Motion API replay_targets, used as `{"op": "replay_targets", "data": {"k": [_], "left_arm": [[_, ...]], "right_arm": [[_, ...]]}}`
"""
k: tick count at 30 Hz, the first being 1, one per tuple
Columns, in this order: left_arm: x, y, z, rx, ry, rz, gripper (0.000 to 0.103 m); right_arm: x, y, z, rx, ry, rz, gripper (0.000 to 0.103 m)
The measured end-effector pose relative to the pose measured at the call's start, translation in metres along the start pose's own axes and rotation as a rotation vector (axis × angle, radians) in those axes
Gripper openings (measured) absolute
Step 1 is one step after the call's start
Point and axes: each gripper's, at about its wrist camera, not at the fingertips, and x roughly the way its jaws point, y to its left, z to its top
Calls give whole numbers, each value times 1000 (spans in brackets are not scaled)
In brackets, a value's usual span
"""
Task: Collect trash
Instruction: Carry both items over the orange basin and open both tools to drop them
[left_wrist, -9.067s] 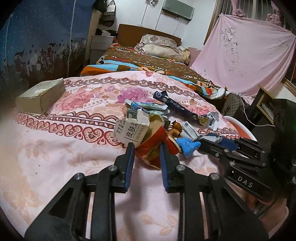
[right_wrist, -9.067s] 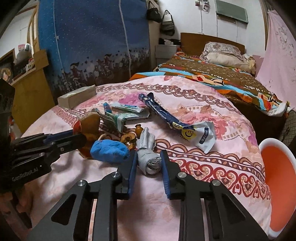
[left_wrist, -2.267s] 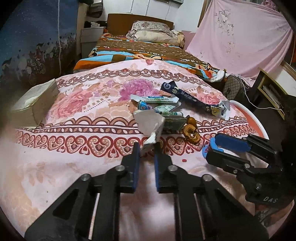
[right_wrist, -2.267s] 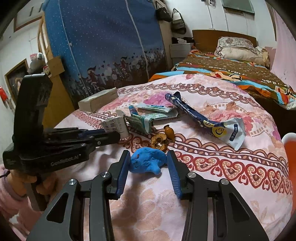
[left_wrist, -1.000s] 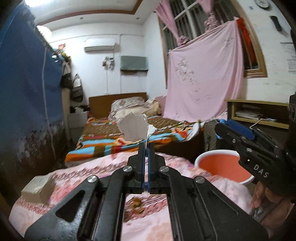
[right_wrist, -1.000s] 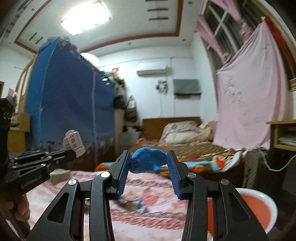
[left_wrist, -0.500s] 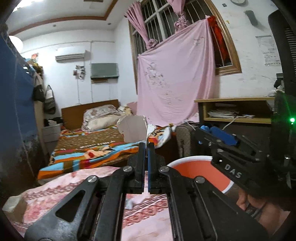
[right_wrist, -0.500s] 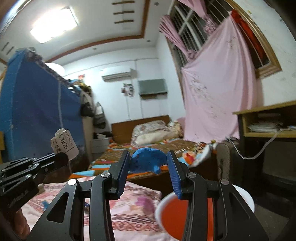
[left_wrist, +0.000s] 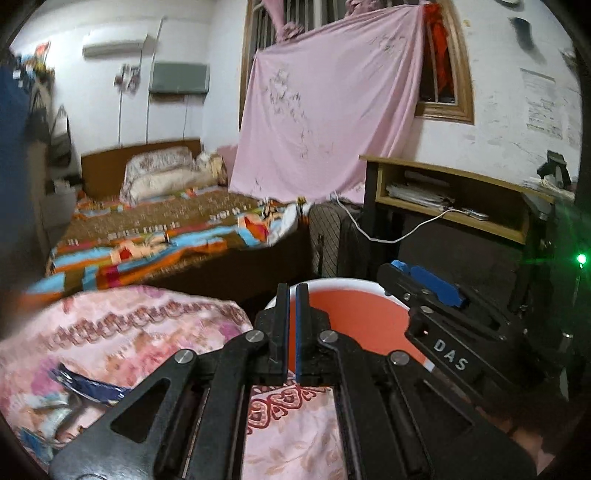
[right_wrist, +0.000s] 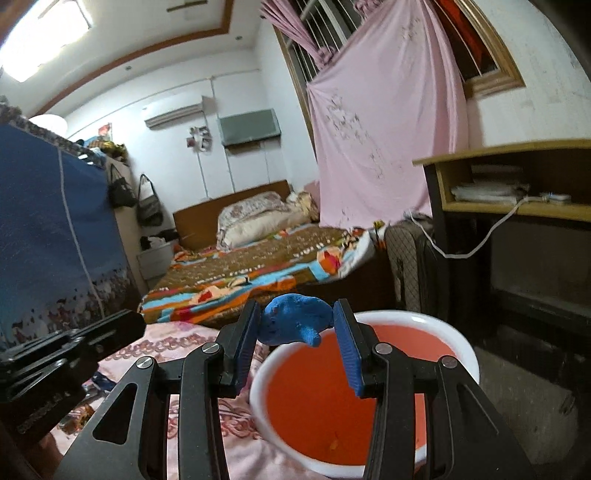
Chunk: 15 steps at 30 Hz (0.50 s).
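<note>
Both grippers swung off the bed (left_wrist: 122, 332) toward the orange basin (right_wrist: 436, 325) w/ white rim, and the white paper scrap the left gripper (left_wrist: 291, 295) was pinching half a sec ago is gone, jaws pressed together on nothing, so prob dropped in, tho can't see it land. Right gripper (right_wrist: 295, 325) is pinching the blue crumpled wad (right_wrist: 295, 323) right over the basin, next to drop imo. Only readable writing is "DAS" (left_wrist: 448, 355) on the right gripper body; left one's label is too blurry.
</note>
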Motion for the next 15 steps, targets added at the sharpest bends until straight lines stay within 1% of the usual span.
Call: {"op": "replay_targets", "data": {"k": [5, 7, 11, 15], "left_arm": [[10, 12, -8, -74, 61, 8, 0], [8, 17, -12, -94, 62, 17, 0], [8, 21, -12, -138, 65, 27, 0], [7, 23, -12, -151, 61, 29, 0]], "right_arm": [[11, -6, -6, 31, 77, 15, 41], [15, -6, -7, 32, 101, 21, 41], [17, -2, -8, 25, 117, 23, 41], [20, -1, -10, 16, 136, 18, 41]]}}
